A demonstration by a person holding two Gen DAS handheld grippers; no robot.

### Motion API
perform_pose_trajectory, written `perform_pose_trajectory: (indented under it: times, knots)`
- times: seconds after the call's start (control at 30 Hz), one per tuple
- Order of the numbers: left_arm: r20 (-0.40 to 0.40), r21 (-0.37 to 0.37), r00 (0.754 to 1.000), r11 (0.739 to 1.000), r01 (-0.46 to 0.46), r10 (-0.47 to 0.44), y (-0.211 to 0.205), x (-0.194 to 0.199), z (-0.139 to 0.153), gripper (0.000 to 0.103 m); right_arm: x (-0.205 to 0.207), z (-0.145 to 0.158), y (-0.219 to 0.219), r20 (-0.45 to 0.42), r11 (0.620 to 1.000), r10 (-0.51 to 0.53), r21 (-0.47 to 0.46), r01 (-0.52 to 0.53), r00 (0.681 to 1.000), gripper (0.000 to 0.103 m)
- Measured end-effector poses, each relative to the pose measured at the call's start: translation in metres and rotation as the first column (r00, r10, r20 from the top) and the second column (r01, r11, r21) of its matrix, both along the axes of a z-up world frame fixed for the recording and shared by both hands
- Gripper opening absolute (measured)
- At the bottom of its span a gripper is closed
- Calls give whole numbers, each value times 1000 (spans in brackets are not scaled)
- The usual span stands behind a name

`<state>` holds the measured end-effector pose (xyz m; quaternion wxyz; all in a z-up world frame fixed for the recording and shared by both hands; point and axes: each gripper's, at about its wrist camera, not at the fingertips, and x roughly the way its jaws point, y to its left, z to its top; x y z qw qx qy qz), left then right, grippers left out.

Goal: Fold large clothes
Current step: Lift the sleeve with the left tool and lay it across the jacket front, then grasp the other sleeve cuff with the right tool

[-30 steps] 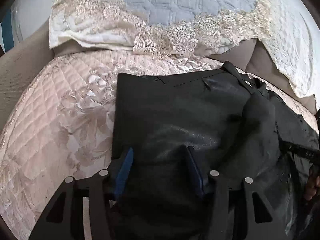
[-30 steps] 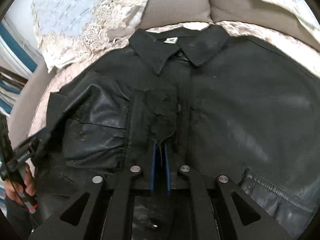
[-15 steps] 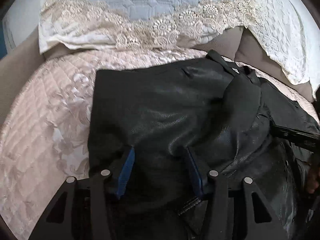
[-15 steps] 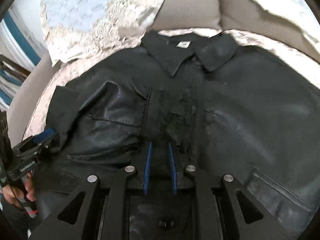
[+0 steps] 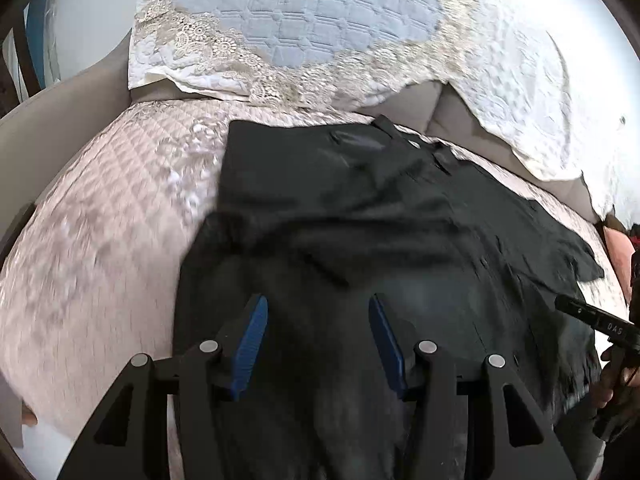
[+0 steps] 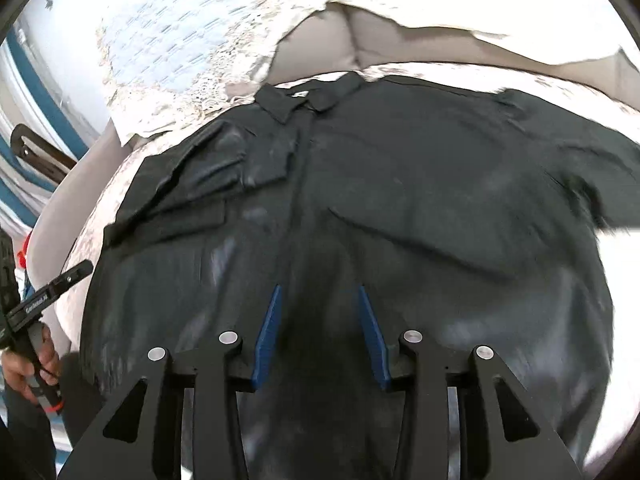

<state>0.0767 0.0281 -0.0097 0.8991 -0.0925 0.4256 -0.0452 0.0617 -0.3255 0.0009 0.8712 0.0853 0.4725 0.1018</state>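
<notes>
one black leather-look jacket point(image 6: 400, 208) lies front-up on the quilted pink sofa cover point(image 5: 100, 208), collar point(image 6: 308, 96) toward the backrest, one sleeve point(image 6: 188, 184) already folded in across the chest. judged heavy-ish and floppy, slick surface, thick enough to spring back from a crease; worn flaky patches down the front could shed. best holds look like hem corners, sleeve cuff or shoulder seam, not the smooth mid panel where pads would slide

left gripper point(image 5: 316, 336) hangs over the lower body of the jacket, jaws apart, nothing pinched. right gripper point(image 6: 320, 332) over the front placket, jaws opening, no cloth between the pads

around: lace-edged blue pillow cover point(image 5: 304, 28) and white quilted cover point(image 5: 520, 92) on the backrest just beyond the collar, could snag on a fold upward. each gripper shows at the edge of the other's view, near the jacket sides, so paths could cross
</notes>
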Motion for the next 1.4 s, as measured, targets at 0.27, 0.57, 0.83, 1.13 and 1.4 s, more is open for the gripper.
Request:
perform_pose_trajectory:
  times: [0.27,0.57,0.83,1.13,1.4]
  knots:
    - [0,-22,999,998,53,-53,-35,-29,6,55,-37,12,-54,37,992,-123,36,122,992,51]
    - [11,24,997,997,77,-77,-60,-14,11,61,-26,23,-150,58,949,-309,81,304,949,61]
    - [-10,65,997,995,71,-71,-79,19,-1,61,6,8,-270,30,839,-537,124,530,843,61]
    - [-61,92,996,993,77,-72,-97,42,-23,61,36,-18,-398,-10,659,-744,159,735,668,61]
    - [-85,85,996,995,44,-37,-97,44,-29,61,66,-26,-447,-24,583,-793,258,770,608,61]
